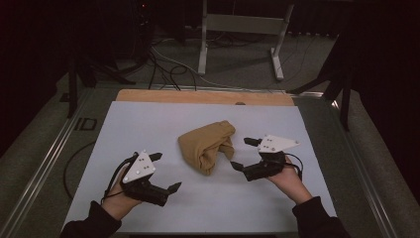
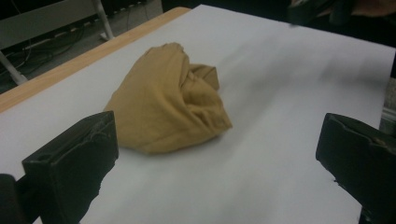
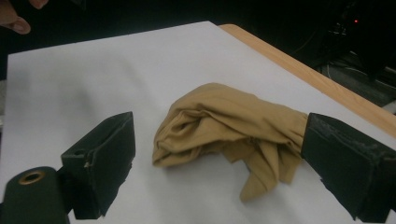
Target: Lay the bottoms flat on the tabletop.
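1. Left gripper (image 1: 165,172) held low at near left of white table (image 1: 148,119), jaws spread wide, aimed at cloth.
2. Right gripper (image 1: 242,153) just beside cloth, jaws wide, gripping nothing.
3. Tan cloth (image 1: 208,145) bunched mid-table, long axis near-to-far, slightly diagonal.

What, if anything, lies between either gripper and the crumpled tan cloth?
Nothing visible. Bare white table surface separates the open left gripper from the tan cloth; the open right gripper sits just beside it.
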Tool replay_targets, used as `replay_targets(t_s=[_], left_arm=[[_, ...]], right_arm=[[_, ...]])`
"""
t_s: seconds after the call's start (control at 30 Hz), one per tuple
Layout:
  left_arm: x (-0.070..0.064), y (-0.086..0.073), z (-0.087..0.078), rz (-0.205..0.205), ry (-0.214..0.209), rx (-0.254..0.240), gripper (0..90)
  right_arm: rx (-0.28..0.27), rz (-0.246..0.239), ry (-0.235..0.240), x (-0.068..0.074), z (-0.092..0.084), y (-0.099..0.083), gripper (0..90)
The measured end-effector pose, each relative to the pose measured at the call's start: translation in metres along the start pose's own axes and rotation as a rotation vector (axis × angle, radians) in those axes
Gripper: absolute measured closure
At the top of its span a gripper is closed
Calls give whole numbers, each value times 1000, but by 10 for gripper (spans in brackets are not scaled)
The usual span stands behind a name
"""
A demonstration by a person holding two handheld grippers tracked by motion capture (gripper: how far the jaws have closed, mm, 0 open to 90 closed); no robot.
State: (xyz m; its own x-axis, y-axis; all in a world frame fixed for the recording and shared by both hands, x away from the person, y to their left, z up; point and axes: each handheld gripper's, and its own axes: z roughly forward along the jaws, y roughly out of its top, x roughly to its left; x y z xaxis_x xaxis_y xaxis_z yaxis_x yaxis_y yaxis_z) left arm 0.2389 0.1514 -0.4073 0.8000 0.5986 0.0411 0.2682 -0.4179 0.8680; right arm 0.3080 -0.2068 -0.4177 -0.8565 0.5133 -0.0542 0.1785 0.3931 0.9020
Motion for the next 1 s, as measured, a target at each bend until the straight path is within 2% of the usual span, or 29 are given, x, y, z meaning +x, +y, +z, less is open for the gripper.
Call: replay_targets(t_s=[0.03, 0.07, 0.17, 0.2, 0.33, 0.47, 0.5, 0.53, 0.57, 0.6, 0.63, 0.67, 0.73, 0.77, 0.8, 0.83, 0.87, 0.9, 0.93, 0.97, 1.0], left_arm=[[-1, 2, 3, 3, 8, -3, 3], [-4, 6, 9, -1, 21, -6, 3], [-8, 9, 17, -5, 27, -14, 3], [-9, 10, 22, -1, 34, -3, 3], [-17, 11, 41, 17, 44, 24, 3], [-23, 9, 61, -5, 47, 43, 3], [-24, 8, 65, -4, 50, 54, 15], [-25, 7, 69, -4, 63, 57, 15], [-27, 5, 73, -7, 67, 60, 54], [-28, 3, 76, -19, 72, 59, 54], [-29, 1, 80, -37, 75, 57, 86], [-30, -1, 83, -39, 64, 62, 110], [-33, -6, 90, -33, 79, 74, 143], [-34, -8, 93, -48, 72, 75, 143], [-35, -11, 97, -49, 70, 86, 163], [-37, -13, 100, -69, 78, 95, 175], [-38, -15, 103, -67, 74, 111, 175], [-41, -18, 107, -59, 79, 117, 229], [-42, -20, 109, -39, 75, 137, 229], [-44, -24, 115, -60, 50, 173, 278], [-44, -24, 115, -60, 50, 173, 322]], right_arm=[[0, 0, 0, 0, 0, 0, 100], [-11, -2, -1, -1, 8, 3, 100], [-20, -12, -2, -2, 16, 5, 127], [-31, -15, -3, -3, 19, 6, 128], [-22, 4, 7, -5, 35, 7, 134], [-3, 25, -1, -6, 43, 4, 135], [11, 52, 18, -8, 47, 1, 135], [11, 52, 18, -8, 47, 1, 135], [14, 69, 21, -9, 51, -3, 136], [14, 69, 21, -9, 51, -3, 136], [27, 102, 32, -10, 56, -8, 153], [37, 104, 30, -10, 58, -10, 176], [56, 77, 28, -8, 62, -15, 227], [56, 77, 28, -8, 62, -15, 227], [69, 108, 21, -8, 67, -19, 265], [74, 117, 18, -8, 69, -21, 272], [74, 117, 18, -8, 69, -21, 272], [86, 132, 7, -9, 73, -25, 284], [86, 132, 7, -9, 73, -25, 284], [90, 143, 4, -9, 76, -28, 302], [90, 143, 4, -9, 76, -28, 302]])
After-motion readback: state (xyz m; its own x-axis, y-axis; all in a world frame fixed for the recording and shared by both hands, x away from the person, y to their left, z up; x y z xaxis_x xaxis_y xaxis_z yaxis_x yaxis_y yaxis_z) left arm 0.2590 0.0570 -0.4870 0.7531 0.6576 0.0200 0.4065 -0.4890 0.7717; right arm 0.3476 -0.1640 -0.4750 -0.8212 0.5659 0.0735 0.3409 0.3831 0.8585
